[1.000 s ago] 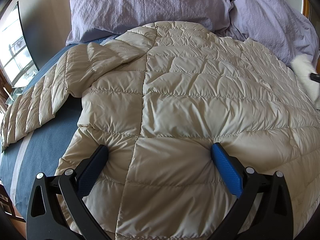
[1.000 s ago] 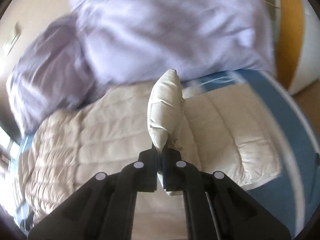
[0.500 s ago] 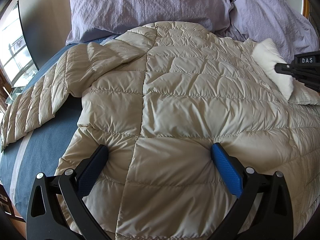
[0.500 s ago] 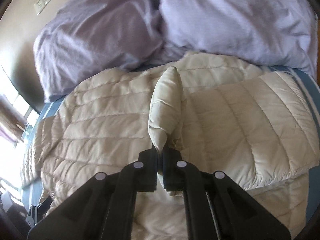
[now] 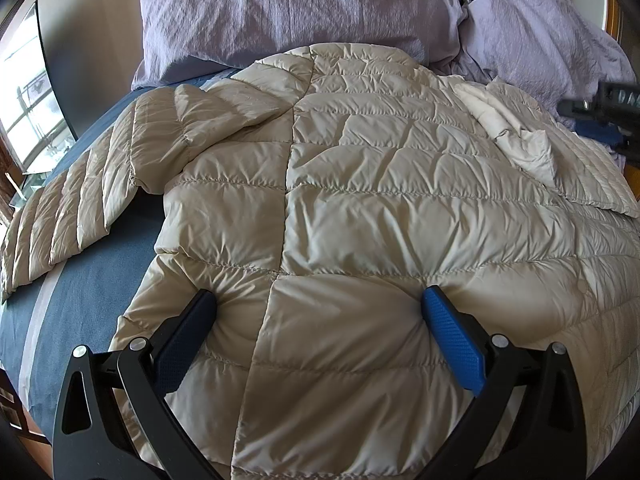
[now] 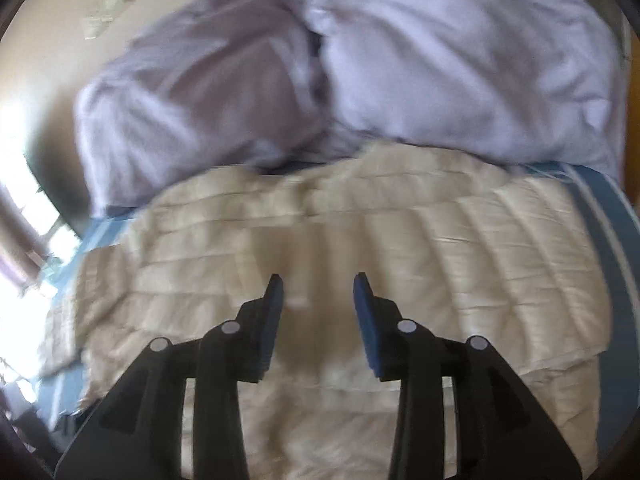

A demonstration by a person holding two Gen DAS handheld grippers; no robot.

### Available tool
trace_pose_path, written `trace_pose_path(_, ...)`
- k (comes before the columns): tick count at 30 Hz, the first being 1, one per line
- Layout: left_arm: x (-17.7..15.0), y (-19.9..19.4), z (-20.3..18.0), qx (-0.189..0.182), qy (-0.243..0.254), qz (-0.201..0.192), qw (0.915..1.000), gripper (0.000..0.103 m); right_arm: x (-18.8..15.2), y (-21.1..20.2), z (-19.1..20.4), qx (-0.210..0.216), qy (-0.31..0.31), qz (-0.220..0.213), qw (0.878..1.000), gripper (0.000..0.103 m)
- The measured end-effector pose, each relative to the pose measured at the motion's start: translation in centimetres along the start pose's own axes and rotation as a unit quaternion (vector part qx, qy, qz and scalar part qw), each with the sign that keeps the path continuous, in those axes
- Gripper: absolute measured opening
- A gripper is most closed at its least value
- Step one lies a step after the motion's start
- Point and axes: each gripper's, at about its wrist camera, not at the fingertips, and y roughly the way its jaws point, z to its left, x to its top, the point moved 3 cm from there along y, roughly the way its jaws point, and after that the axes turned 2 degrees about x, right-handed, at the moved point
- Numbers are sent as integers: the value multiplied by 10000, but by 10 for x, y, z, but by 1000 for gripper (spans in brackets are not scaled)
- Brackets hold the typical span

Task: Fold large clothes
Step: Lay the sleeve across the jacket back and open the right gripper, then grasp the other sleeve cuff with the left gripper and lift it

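A beige quilted down jacket (image 5: 360, 200) lies spread on the bed. My left gripper (image 5: 320, 304) is open wide, its blue pads (image 5: 452, 336) pushed down into the jacket's near part, with padding bulging between them. One sleeve (image 5: 80, 208) stretches out to the left on the sheet. The other sleeve (image 5: 524, 144) lies folded in over the jacket's right side. In the blurred right wrist view my right gripper (image 6: 318, 284) hangs above the jacket (image 6: 440, 248), its jaws opening with nothing between them. Its black frame (image 5: 600, 100) shows at the right edge of the left wrist view.
Two lilac pillows (image 5: 300, 12) (image 6: 440, 60) are piled at the head of the bed, just beyond the jacket's far end. The blue sheet (image 5: 80, 300) with a pale stripe shows on the left. A window (image 5: 24, 100) is at the far left.
My right gripper carried the pinched sleeve end in over the jacket, then let go; the sleeve now lies folded on the jacket's right side. The left gripper has not moved.
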Motion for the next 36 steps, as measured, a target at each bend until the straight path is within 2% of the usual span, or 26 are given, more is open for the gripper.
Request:
trace_pose_path(2, 0, 0, -1, 1, 1, 1, 10000, 102, -4, 10, -15, -318, 79, 123, 9994, 37)
trace_pose_path(6, 0, 0, 0, -2, -2, 1, 10000, 102, -12, 24, -14, -417, -52, 315, 9986, 38)
trace_pose_path(15, 0, 0, 1, -7, -5, 1, 10000, 102, -25, 41, 21, -482, -557, 440, 9963, 60)
trace_pose_path(26, 0, 0, 1, -9, -6, 1, 10000, 102, -39, 57, 28, -721, -744, 501, 9934, 80)
trace_pose_path(36, -1, -3, 4, -138, -128, -61, 9998, 102, -38, 61, 27, -719, -713, 590, 9931, 84)
